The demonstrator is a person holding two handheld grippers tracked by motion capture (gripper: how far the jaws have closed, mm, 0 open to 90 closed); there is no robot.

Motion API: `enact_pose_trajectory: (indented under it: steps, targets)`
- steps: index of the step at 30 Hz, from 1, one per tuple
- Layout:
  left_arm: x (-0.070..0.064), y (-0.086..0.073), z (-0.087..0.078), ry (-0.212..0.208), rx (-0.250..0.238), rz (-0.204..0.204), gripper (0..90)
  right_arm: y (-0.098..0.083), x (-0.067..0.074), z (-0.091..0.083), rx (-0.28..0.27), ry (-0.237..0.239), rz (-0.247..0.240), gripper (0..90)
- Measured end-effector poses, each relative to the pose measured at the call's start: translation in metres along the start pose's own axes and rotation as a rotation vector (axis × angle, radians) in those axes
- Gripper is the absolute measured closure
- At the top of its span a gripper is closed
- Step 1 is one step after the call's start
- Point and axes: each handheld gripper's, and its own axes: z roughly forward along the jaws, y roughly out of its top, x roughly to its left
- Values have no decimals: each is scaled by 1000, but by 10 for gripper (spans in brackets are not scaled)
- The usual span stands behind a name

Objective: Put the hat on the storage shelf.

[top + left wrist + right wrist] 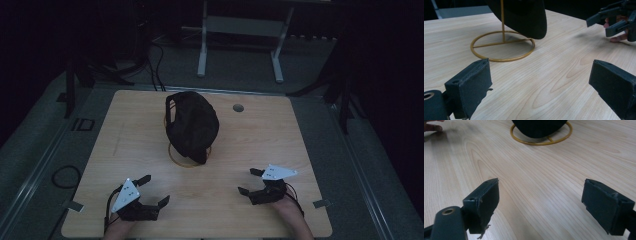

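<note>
At the near edge of the wooden table (250, 150), the person's two forearms come in from below, each hand holding a gripper low over the wood. The left gripper (153, 190) sits near the front left corner with its jaws spread wide and nothing between them; its grey plate faces up and a cable trails off its back. In the left gripper view the two black jaws stand far apart over bare wood grain. The right gripper (250, 181) rests near the front right, well apart from the left one, and its jaws are likewise spread with nothing held. In the right gripper view the pads (485, 200) show frayed edges, and bare table lies between them.

Farther in, about the middle of the table, a black cap (192, 125) hangs on a thin gold stand (175, 155). The stand has a round wire base lying flat on the wood, a crossbar across the ring, and an upright rod rising into the cap. The cap droops over the ring, hiding much of it from above. Both grippers are well short of the stand and point roughly toward it.

Beyond the cap, a small round hole (238, 107) sits in the tabletop near the far edge. Past the table, on the dark floor, stand the pale legs of a desk frame (240, 45), and cables (155, 70) run along the floor to the left.
</note>
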Motion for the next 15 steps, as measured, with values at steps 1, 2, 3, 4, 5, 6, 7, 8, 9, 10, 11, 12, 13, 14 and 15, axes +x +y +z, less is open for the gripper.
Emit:
enact_pose_trajectory:
  steps: [1,2,3,4,5,6,7,8,9,10,11,12,13,14,15]
  targets:
    - [0,0,0,1,-1,-1,45,-1,-1,-2,1,-4,0,144]
    - [0,0,0,5,0,1,46,-3,-2,-3,2,-9,2,145]
    - [1,0,0,1,0,-1,45,-4,-4,-6,3,-19,-1,145]
    - [0,0,0,1,0,-3,46,-6,-6,-7,3,-23,2,145]
    - [0,0,0,4,2,0,45,-7,-7,-9,2,-25,9,145]
    - [0,0,0,1,3,1,45,-8,-9,-11,-1,-29,12,146]
    - [0,0,1,2,7,1,45,-9,-10,-12,0,-30,13,147]
    - [0,0,1,5,5,2,46,-10,-12,-14,1,-29,15,147]
    - [0,0,1,1,5,-1,46,-11,-13,-15,4,-30,13,147]
    - [0,0,1,1,8,-2,46,-12,-14,-17,5,-32,11,147]
    - [0,-1,1,4,6,0,46,-13,-16,-19,1,-35,8,148]
    - [0,-1,1,2,7,-2,46,-14,-17,-21,-5,-35,8,148]
    - [0,-1,1,5,7,-1,46,-15,-18,-23,-8,-36,11,148]
    - [0,-1,1,6,6,0,46,-16,-19,-26,-8,-41,11,148]
    - [0,-1,1,3,6,-2,46,-17,-20,-27,-11,-44,12,148]
